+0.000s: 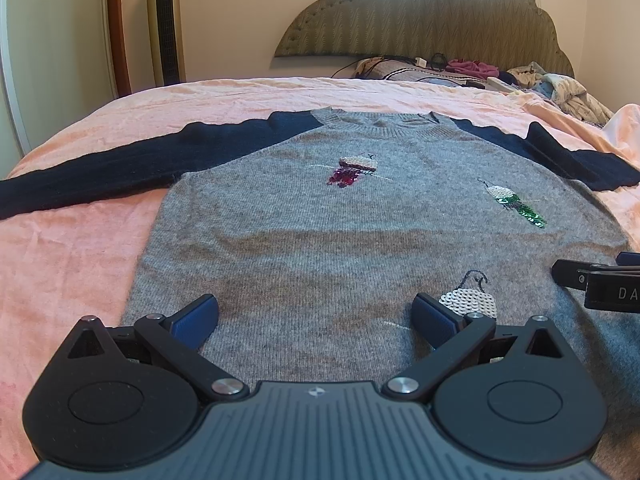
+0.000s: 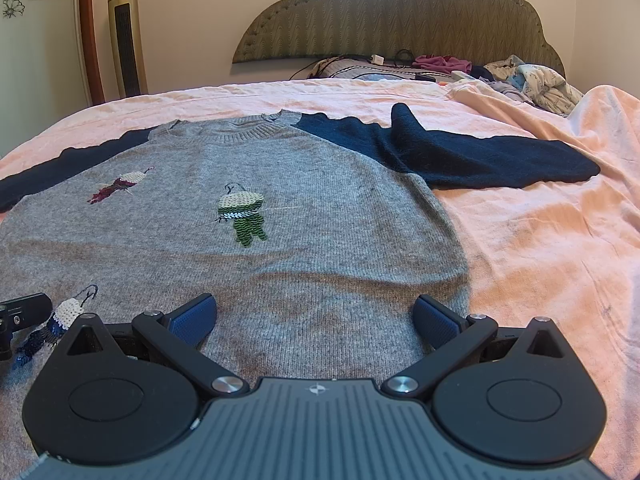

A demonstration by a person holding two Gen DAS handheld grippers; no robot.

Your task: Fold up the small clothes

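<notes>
Bed (image 1: pixel 80 248), covered in a pink sheet, carries the work. Upholstered headboard (image 1: pixel 440 12) stands at its far end, with a heap of loose clothes (image 2: pixel 532 80) below it. Tower fan (image 1: pixel 165 20) stands upright against the wall, left of the bed.

Grey sweater (image 1: pixel 320 232) with navy sleeves lies flat, front up, on the sheet; both sleeves are spread outward, the right one (image 2: pixel 460 156) with a raised fold. Three sequin birds decorate the front.

Left gripper (image 1: pixel 316 316) hovers over the lower hem area, fingers wide apart, holding nothing. Right gripper (image 2: pixel 316 316) sits beside it over the hem's right portion, likewise spread and empty.
</notes>
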